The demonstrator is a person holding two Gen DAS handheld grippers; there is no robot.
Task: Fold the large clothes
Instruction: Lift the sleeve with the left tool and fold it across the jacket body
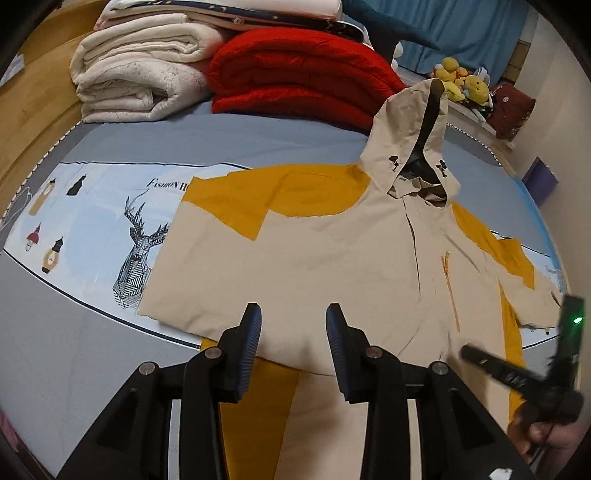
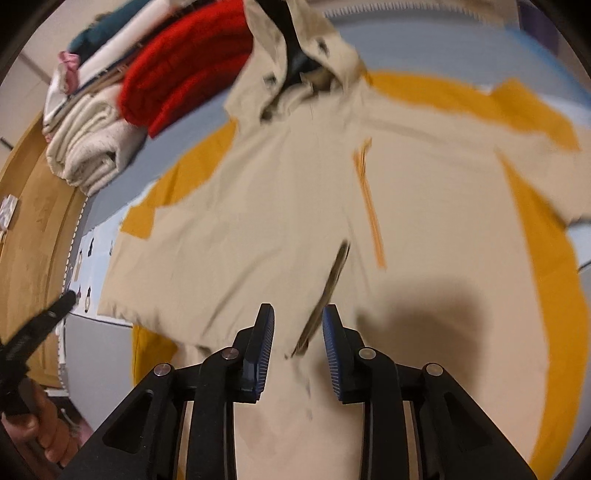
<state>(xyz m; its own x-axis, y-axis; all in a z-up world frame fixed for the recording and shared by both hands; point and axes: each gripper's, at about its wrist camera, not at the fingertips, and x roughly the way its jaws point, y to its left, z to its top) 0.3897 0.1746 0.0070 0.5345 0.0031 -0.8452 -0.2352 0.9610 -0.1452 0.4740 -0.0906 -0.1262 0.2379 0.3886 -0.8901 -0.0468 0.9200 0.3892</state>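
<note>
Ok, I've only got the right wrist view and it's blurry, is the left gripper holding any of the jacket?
Observer: No. The left gripper is open above the beige jacket, nothing between its fingers.
Operator: What's the hood doing?
Observer: The hood stands up, leaning on the folded red blanket.
Operator: What's past the hood? My view cuts off there.
Observer: Yellow plush toys sit behind it, near a blue curtain.
Operator: Any print on the bed by the left sleeve?
Observer: Yes, a line-drawn deer head on the sheet, beside the sleeve's edge.
</note>
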